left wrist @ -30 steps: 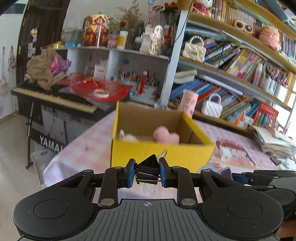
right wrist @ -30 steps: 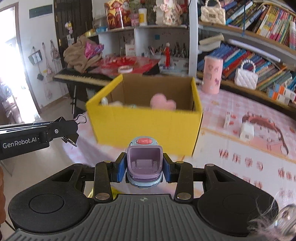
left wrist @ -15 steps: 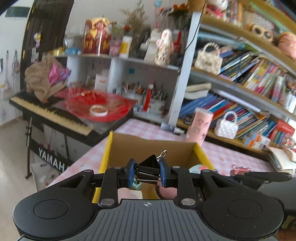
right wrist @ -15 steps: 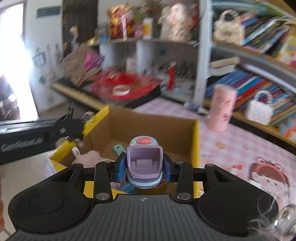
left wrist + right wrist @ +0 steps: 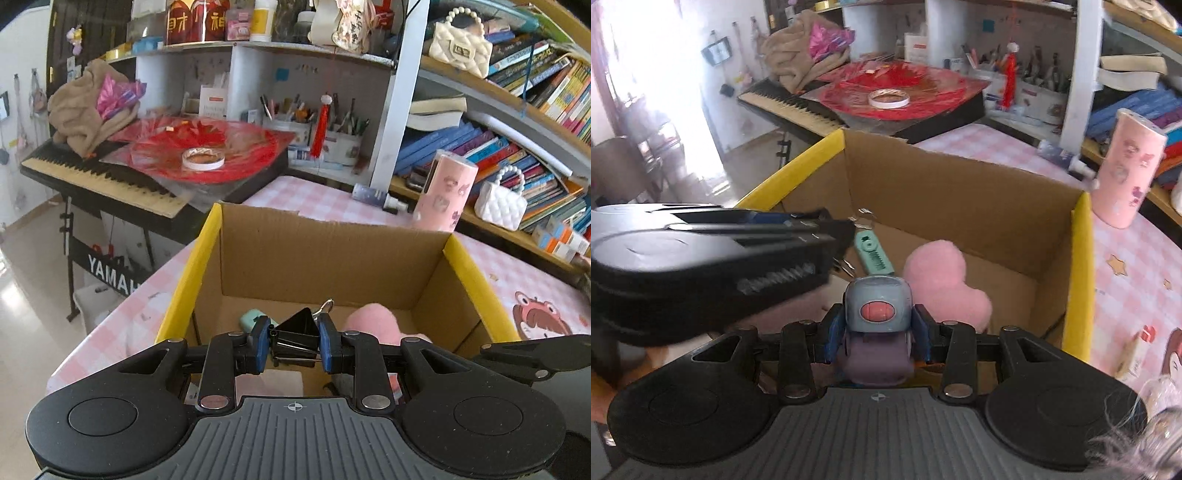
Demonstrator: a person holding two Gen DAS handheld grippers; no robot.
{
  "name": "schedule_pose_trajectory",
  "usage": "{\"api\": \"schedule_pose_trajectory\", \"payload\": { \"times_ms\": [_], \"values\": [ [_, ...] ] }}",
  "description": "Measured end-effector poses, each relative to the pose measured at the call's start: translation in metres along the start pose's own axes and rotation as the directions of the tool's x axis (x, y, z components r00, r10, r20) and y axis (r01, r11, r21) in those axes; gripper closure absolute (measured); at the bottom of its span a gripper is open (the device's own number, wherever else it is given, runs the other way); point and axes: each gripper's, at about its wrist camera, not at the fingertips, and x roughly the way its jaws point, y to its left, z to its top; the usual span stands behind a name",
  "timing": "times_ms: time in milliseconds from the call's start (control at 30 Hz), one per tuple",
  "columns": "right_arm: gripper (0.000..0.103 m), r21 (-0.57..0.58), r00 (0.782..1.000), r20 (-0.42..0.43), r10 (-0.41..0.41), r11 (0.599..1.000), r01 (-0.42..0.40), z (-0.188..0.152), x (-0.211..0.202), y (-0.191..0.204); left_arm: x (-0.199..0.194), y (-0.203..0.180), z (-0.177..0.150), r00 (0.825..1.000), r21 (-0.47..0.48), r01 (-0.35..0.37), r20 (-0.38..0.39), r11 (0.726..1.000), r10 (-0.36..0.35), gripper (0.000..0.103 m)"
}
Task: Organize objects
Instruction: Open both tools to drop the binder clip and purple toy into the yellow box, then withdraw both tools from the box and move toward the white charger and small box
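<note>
An open yellow cardboard box (image 5: pixel 207 258) stands on the pink checked table; it also shows in the right wrist view (image 5: pixel 1080 266). Inside lie a pink plush heart (image 5: pixel 942 280) and a mint green item (image 5: pixel 873 253). My left gripper (image 5: pixel 294 343) is shut on a black binder clip (image 5: pixel 297 332) and holds it above the box's near left part. My right gripper (image 5: pixel 877 332) is shut on a purple and blue toy (image 5: pixel 877 310), tipped down over the box. The left gripper's body (image 5: pixel 701 254) lies close on the right gripper's left.
A pink patterned tumbler (image 5: pixel 445 192) stands behind the box. A Yamaha keyboard (image 5: pixel 99 177) with red plastic sheets and a tape roll (image 5: pixel 203 158) stands left of the table. Bookshelves fill the back and right. A small white item (image 5: pixel 1134 354) lies right of the box.
Both grippers have moved forward from in front of the box to above its opening. The toy in the right gripper has tipped downward. Both still hold their objects.
</note>
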Motion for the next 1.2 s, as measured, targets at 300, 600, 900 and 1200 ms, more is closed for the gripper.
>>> {"api": "schedule_pose_trajectory", "payload": {
  "times_ms": [300,600,900,1200],
  "values": [
    [0.051,0.035,0.999,0.033,0.01,0.999,-0.011,-0.003,-0.007,-0.002,-0.007,0.006,0.005,1.0,-0.03,-0.002,0.019,1.0,0.002,0.071],
    [0.046,0.022,0.965,0.236,-0.113,0.994,0.111,-0.015,-0.069,0.014,-0.075,0.006,0.013,0.976,0.002,0.032,0.215,0.999,-0.032,0.039],
    [0.041,0.064,0.907,0.323,-0.272,0.962,0.265,-0.053,-0.124,0.033,-0.144,0.009,-0.023,0.952,0.03,0.036,0.302,0.999,-0.044,0.02],
    [0.037,0.125,0.903,0.255,-0.346,0.938,0.324,-0.116,-0.14,0.06,-0.168,0.017,-0.08,0.98,0.028,0.03,0.198,0.999,-0.035,0.02]
  ]
}}
